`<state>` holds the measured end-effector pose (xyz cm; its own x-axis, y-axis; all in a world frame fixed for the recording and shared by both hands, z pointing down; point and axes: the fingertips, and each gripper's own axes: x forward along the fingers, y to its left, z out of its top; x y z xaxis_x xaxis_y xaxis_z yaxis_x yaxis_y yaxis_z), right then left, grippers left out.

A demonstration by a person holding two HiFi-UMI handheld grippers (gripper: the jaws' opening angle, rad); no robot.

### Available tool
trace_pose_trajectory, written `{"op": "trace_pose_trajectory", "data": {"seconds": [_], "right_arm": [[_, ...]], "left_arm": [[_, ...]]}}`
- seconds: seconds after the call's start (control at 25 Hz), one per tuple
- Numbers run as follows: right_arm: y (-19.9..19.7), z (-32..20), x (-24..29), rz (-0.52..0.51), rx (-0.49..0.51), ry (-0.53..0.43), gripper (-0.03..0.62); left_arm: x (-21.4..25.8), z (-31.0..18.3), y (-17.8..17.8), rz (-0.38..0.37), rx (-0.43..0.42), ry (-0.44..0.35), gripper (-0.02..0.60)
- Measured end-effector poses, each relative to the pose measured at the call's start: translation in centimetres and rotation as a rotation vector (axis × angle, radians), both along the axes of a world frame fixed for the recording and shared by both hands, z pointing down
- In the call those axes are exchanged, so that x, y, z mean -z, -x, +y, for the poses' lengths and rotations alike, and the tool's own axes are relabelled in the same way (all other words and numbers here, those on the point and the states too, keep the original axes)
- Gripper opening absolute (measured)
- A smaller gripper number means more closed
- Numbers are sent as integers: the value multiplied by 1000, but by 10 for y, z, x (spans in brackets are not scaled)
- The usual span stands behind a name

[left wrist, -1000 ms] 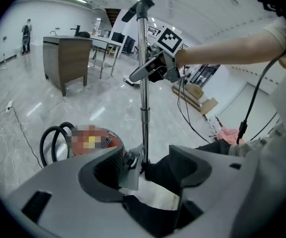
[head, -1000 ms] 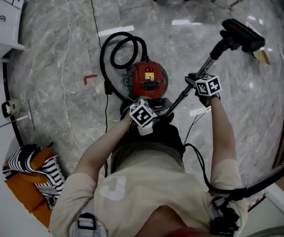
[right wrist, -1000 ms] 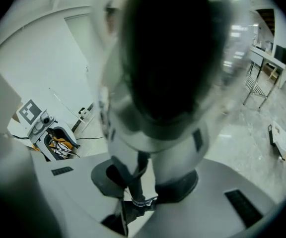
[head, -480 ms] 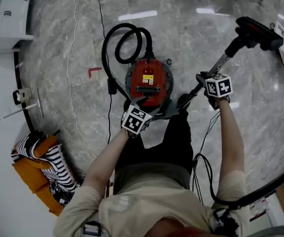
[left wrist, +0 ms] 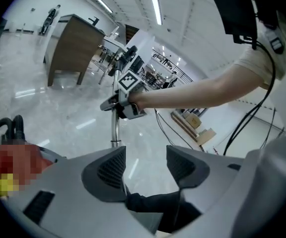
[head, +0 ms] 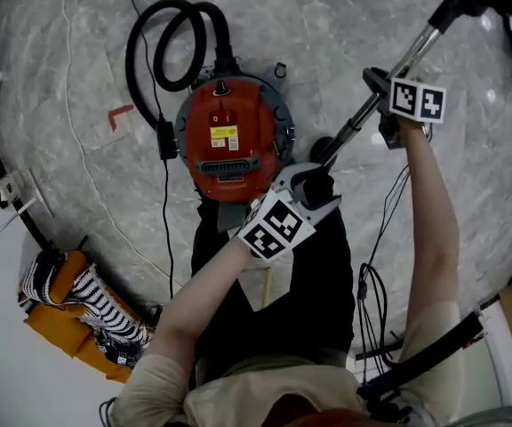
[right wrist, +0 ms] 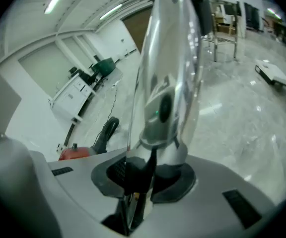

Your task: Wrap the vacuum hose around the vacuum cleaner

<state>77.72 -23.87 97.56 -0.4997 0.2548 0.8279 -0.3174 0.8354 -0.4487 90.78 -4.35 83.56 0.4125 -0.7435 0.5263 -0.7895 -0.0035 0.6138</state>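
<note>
Right gripper [head: 388, 96] has its jaws clamped on the wand [head: 427, 44], keeping it slanted off the floor at the right. The hose [head: 154, 43] loops far-left of the red vacuum cleaner [head: 229, 136]. Left gripper [left wrist: 145, 166] jaws are wide and just narrowing on nothing, probably lining up on the wand's near end.

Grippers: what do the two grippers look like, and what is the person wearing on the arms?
Both the left gripper and the right gripper have pale grey bodies with dark, ribbed fingers. Each carries a white cube printed with black square markers. Thin black cables run beside the right arm. The person wears a beige short-sleeved shirt.
</note>
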Motion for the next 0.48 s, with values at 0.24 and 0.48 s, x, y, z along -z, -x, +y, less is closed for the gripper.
{"op": "trace_pose_trajectory", "data": {"seconds": [0.24,0.48], "right_arm": [[5,-48,-82,-75,-210,40,83],[-21,-81,-159,-40,-339,67,83]], "left_arm": [[-61,-23,-22,105,-11,6,264],[-105,-43,-16,154,45,6,264]]}}
